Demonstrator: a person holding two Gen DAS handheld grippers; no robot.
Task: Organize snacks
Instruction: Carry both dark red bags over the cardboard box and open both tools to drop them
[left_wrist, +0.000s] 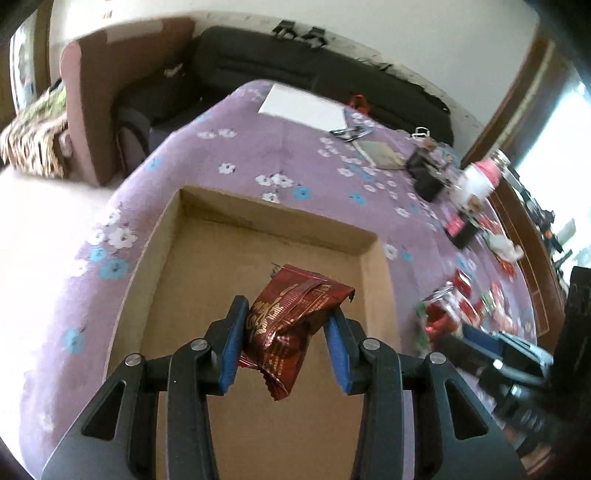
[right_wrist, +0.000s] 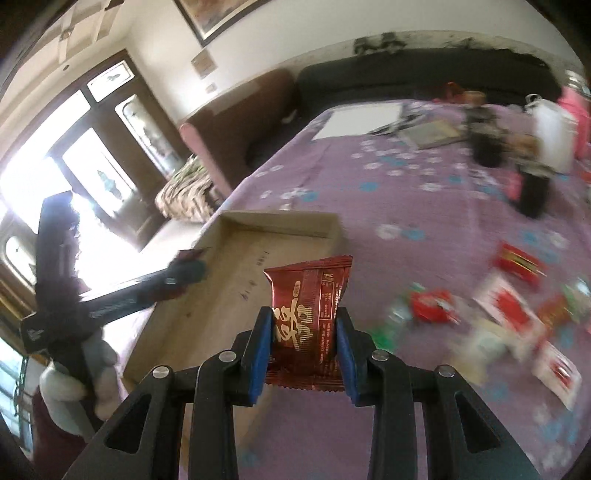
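The left gripper (left_wrist: 286, 328) clamps a crumpled dark-red foil snack packet (left_wrist: 295, 321) above the shallow brown cardboard box (left_wrist: 207, 236). The right gripper (right_wrist: 304, 347) pinches a flat red snack packet (right_wrist: 308, 306) beside that box (right_wrist: 236, 273), over the purple floral table (right_wrist: 406, 206).

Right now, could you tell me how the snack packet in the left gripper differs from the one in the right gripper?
The left gripper's packet is crumpled and tilted; the right gripper's packet is flat and upright. The left one hangs over the cardboard box; the right one is beside it. Both are dark red with gold print.
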